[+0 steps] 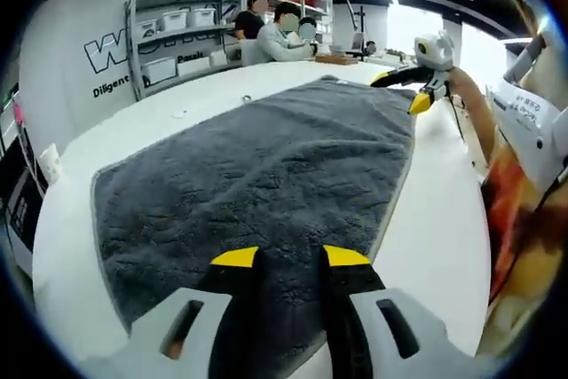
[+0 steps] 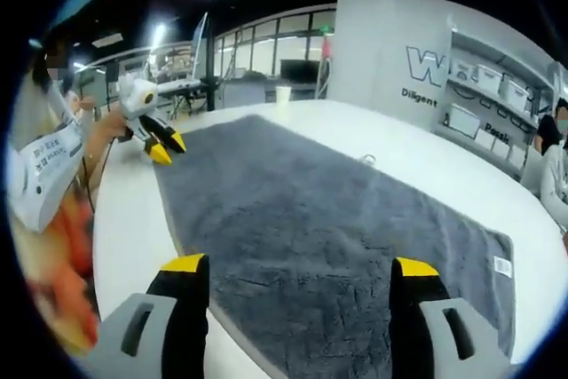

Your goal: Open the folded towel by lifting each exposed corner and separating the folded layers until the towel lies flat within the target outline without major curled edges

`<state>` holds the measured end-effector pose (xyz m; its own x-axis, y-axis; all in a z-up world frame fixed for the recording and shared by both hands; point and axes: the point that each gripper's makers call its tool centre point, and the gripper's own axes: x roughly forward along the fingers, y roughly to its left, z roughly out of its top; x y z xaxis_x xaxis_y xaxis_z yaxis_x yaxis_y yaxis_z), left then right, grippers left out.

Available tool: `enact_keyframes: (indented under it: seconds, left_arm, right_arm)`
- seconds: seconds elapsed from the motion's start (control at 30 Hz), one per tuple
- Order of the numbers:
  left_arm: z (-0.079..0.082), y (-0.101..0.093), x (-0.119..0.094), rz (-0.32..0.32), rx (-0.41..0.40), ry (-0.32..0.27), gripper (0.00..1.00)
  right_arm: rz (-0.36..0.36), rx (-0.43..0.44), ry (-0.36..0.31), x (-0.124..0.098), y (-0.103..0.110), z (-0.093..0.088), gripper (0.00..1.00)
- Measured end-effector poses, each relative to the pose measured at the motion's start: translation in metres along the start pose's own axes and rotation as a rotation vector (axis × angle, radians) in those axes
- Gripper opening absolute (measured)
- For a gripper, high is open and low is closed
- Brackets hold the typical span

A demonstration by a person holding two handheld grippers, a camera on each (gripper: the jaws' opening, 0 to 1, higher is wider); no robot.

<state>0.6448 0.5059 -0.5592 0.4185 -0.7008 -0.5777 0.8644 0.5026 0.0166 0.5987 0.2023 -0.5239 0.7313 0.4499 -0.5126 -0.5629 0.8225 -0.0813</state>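
Observation:
A grey towel (image 1: 266, 175) lies spread out on the white table (image 1: 133, 126). In the left gripper view my left gripper (image 1: 290, 257) sits at the towel's near corner, its yellow-tipped jaws close together with dark towel cloth between them. At the towel's far right corner is my right gripper (image 1: 401, 90). In the right gripper view the towel (image 2: 311, 219) stretches away, with a small white tag (image 2: 502, 265) at its right edge. My right gripper (image 2: 299, 265) stands wide open over the near edge. The left gripper (image 2: 168, 147) sits at the far left corner, jaws nearly together.
Shelves with white bins (image 1: 177, 33) stand against the wall, and seated people (image 1: 280, 33) are at the table's far end. A paper cup (image 2: 282, 93) stands at the far edge of the table. A small loose item (image 2: 368, 159) lies beside the towel. A person's sleeve (image 2: 49, 166) is at the left.

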Motion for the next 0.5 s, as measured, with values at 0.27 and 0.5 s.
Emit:
enact_keyframes:
  seconds: [0.27,0.5]
  left_arm:
    - [-0.0025,-0.0024,-0.0031,0.022,-0.019,-0.019,0.21]
    - [-0.0049,-0.0054,-0.007,0.021,-0.025,-0.028,0.2]
  right_arm:
    - [0.001,-0.004,0.013,0.0003,0.0002,-0.0033,0.81]
    - [-0.003,-0.016,0.029,0.0002,0.0002,-0.0055,0.8]
